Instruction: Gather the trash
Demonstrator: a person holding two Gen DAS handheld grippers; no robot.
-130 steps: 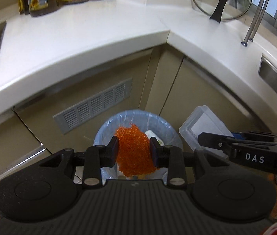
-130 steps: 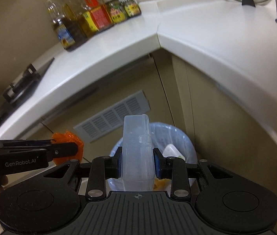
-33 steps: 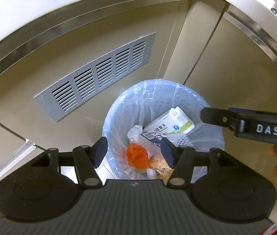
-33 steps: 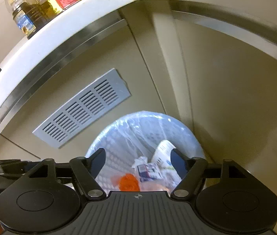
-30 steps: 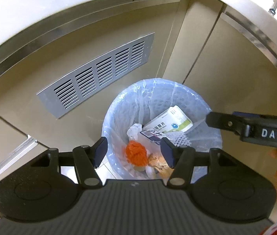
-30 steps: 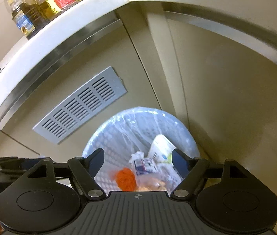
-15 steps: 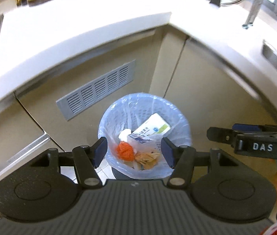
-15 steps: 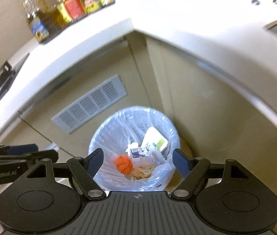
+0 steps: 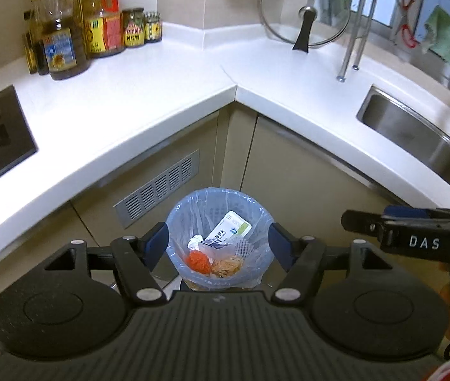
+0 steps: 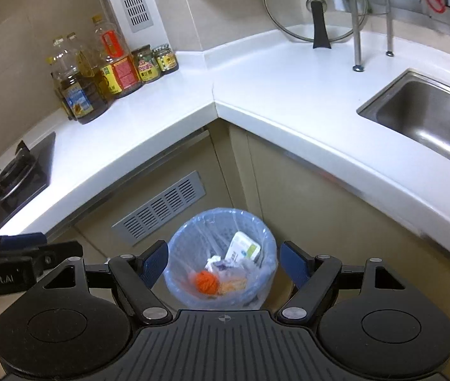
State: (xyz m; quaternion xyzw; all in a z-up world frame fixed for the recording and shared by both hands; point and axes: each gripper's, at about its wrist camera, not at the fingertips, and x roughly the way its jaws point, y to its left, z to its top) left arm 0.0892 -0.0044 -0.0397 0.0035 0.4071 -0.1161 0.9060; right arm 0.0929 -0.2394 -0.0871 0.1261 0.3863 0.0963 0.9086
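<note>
A round bin with a pale blue liner (image 9: 174, 219) (image 10: 177, 238) stands on the floor in the cabinet corner. Inside lie an orange net ball (image 9: 198, 261) (image 10: 206, 282), a white-and-green box (image 9: 231, 229) (image 10: 243, 248) and crumpled scraps. My left gripper (image 9: 217, 245) hangs high above the bin, its jaws opening with nothing between them. My right gripper (image 10: 224, 262) is open and empty too, above the bin. Each gripper shows at the edge of the other's view, the right gripper (image 9: 415, 236) on the right and the left gripper (image 10: 18, 268) on the left.
The white L-shaped countertop (image 9: 167, 76) carries oil bottles and jars (image 9: 97, 31) at the back left, a glass pot lid (image 9: 304, 16) at the back and rack legs (image 9: 348, 60). A steel sink (image 10: 431, 117) lies right, a gas hob (image 10: 18, 171) left. A vent grille (image 9: 158, 187) sits in the cabinet front.
Both grippers have risen and pulled back from the bin, so the countertop, sink and bottles have come into view. The left jaws stand wider. The trash stays in the bin.
</note>
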